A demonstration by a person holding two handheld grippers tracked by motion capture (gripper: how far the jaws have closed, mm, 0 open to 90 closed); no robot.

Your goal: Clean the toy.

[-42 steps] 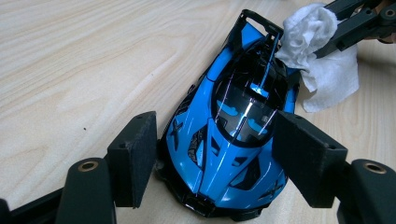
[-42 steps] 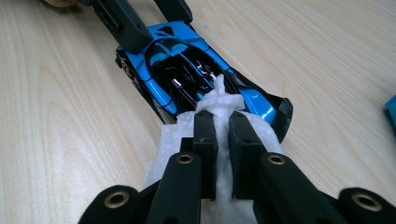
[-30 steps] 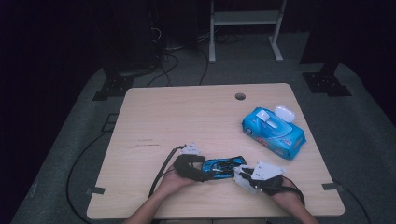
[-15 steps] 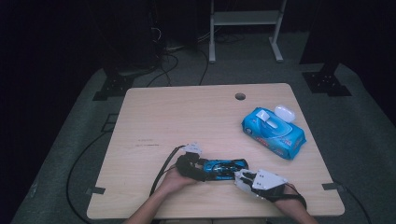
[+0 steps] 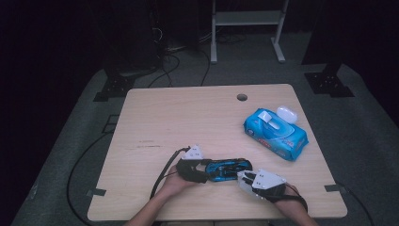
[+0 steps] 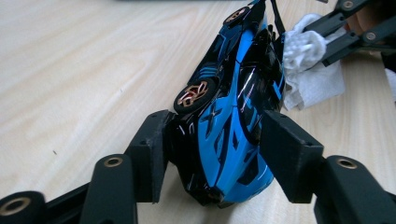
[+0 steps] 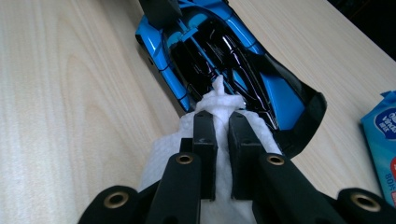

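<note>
1. A blue and black toy car [image 5: 229,169] lies on the wooden table [image 5: 188,117] near its front edge, between the two hand-held grippers, seen from the high view
2. The left gripper [image 6: 212,149] has the car's end between its two black jaws; the jaws have just been closing, and in the left gripper view both pads sit against the car's sides, so it is grasping the car
3. In that same view the car is tilted onto one side, with two bronze-spoked wheels [image 6: 194,94] facing up and to the left
4. The right gripper [image 7: 218,122] is clenched on a white wipe [image 7: 217,100]; in the right gripper view the jaws stand close together with the crumpled wipe bunched between and ahead of them
5. The tip of the wipe touches the glossy black middle section of the car, just behind its blue bodywork
6. In the left gripper view the right gripper's jaws and the wipe [image 6: 306,63] show at the upper right, pressed against the far side of the car
7. A blue pack of wet wipes [image 5: 275,135] lies well apart on the right part of the table, its white lid flap open
8. A small white rounded case [image 5: 286,113] sits just beside the pack's far corner
9. A round cable hole [image 5: 242,97] marks the table near its far edge
</note>
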